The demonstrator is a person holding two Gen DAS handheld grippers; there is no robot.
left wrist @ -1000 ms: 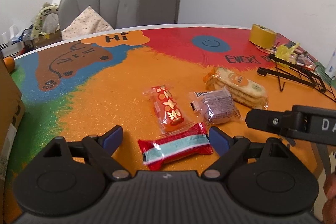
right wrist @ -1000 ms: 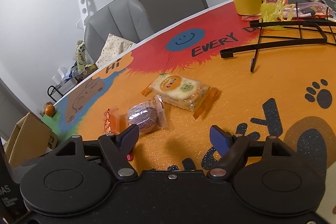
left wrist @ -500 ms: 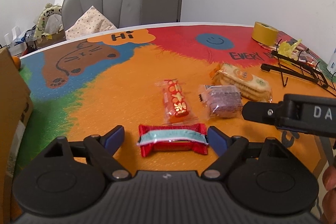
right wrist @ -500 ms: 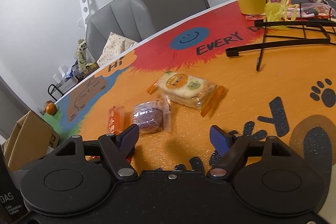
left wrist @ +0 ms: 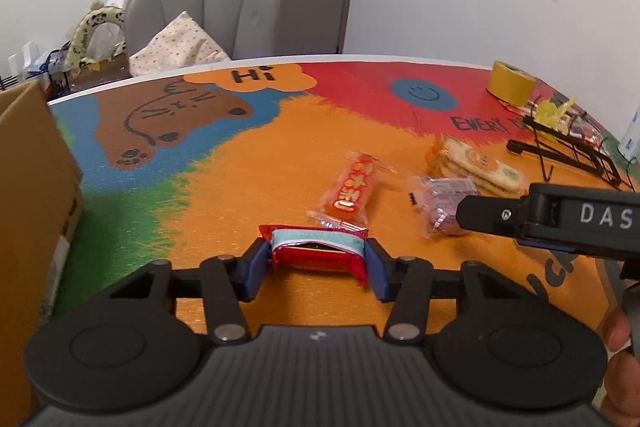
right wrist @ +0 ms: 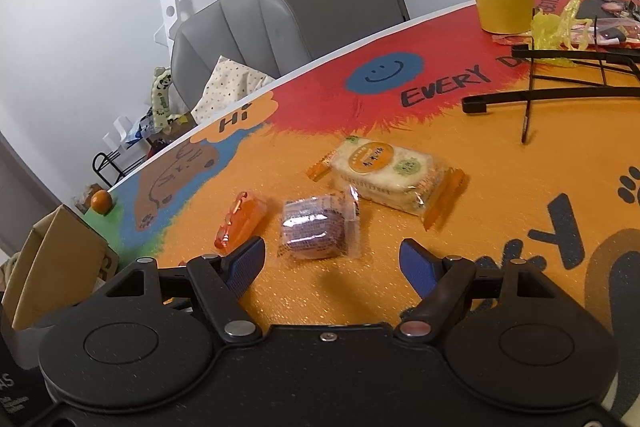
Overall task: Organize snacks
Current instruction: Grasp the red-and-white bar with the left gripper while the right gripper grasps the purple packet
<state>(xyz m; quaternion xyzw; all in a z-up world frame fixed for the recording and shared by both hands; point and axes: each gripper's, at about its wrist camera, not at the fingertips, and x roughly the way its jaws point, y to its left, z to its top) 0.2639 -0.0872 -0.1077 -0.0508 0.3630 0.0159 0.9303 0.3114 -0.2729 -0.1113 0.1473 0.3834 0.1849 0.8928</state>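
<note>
Painted bench (left wrist: 248, 187) carries loose snacks — left tool (left wrist: 318, 259) has just closed, pinching the red wafer pack (left wrist: 318, 247) endwise for lifting; right tool (right wrist: 332, 259) hangs spread, near the purple packet (right wrist: 316, 231).

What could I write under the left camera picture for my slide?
The left gripper, jaws just closing, pinches a red snack packet on the colourful table, with three more snacks waiting beyond.
</note>
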